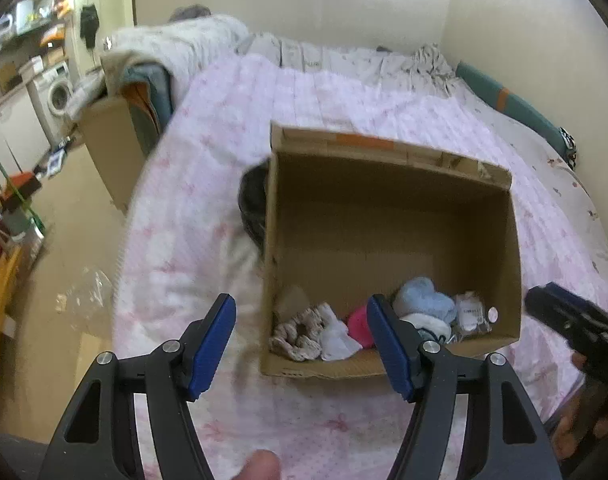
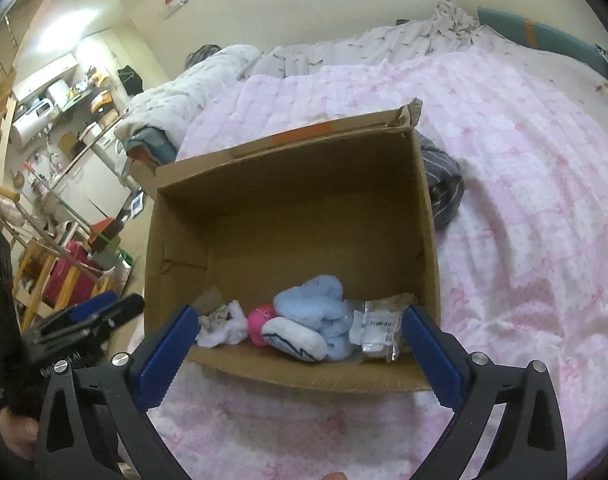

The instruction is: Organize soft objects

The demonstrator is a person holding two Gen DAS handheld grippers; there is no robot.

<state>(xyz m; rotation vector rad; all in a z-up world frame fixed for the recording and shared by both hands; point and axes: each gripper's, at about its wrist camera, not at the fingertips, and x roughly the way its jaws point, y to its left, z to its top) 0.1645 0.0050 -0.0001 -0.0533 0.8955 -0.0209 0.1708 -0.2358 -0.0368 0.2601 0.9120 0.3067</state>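
Left gripper [image 1: 301,344] jaws apart, empty; cardboard box [image 1: 388,368] holds soft items.

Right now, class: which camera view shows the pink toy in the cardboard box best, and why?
The right wrist view: the pink toy lies unobstructed inside the cardboard box, its face visible between the white and blue items. In the left wrist view the toy is partly hidden behind a blue finger pad of the left gripper.

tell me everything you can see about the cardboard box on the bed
The cardboard box is plain brown corrugated card, open at the top, with an orange tape strip and a torn corner flap on its far rim. It sits upright on the pink quilt. Soft items lie along its near wall: a light blue plush, a pink toy, white socks, a clear packet. A dark striped cloth lies against its outside.
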